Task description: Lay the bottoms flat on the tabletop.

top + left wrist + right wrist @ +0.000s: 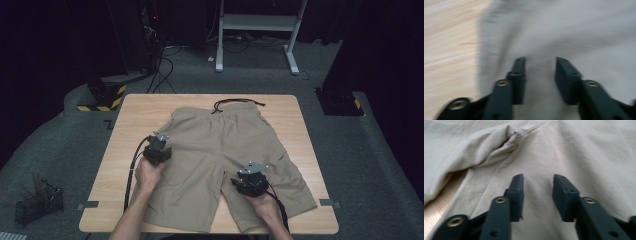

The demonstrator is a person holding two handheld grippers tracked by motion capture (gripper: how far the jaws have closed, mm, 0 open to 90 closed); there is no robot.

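Across the middle of the wooden tabletop: khaki shorts laid flat, waistband toward far edge; left gripper and right gripper above them, jaws parted, empty.

shorts: khaki | table: light woodgrain | drawstring: black

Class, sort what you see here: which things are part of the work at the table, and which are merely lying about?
In the job: khaki shorts, left tongs, right tongs, wooden table.

Lying about: wire basket on the floor, white frame behind, floor cables.
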